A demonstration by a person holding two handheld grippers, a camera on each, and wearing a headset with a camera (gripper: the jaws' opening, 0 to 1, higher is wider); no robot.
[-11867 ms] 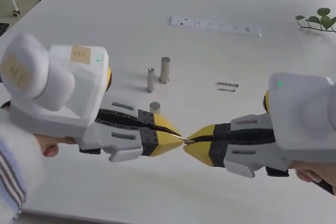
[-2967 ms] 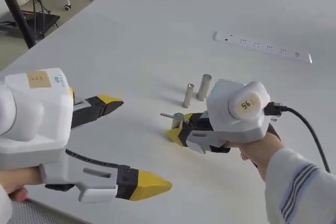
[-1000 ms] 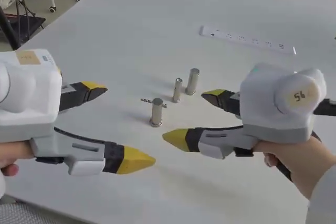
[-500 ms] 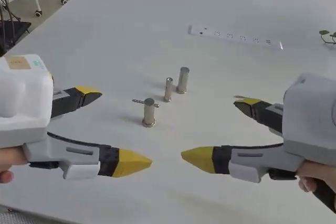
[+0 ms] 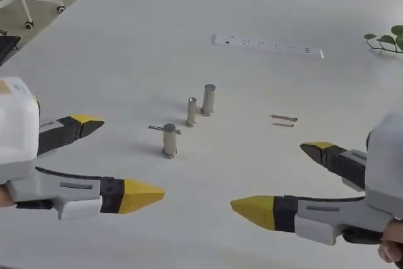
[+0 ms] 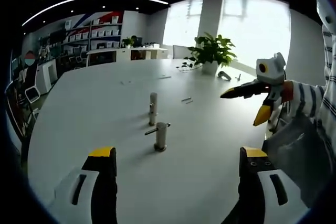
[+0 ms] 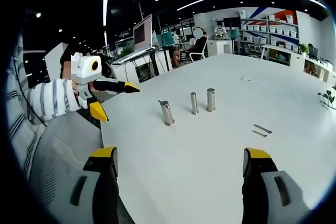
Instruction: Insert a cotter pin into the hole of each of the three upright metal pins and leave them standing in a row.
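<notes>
While left hand-held gripper (image 5: pixel 126 155) and right hand-held gripper (image 5: pixel 269 176) gape empty, loose cotter pins (image 5: pixel 284 118) barely discernible.

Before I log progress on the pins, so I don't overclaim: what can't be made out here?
- Holes in the middle pin and far pin: too small in every view.
- Far pin's lower part: hidden behind the middle pin, left gripper view.
- Two loose cotter pins: head view, too small to tell their ends.

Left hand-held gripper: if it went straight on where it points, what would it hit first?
Probably the nearest metal pin, the one carrying a cotter pin; it stands almost dead ahead, though depth is unclear.
</notes>
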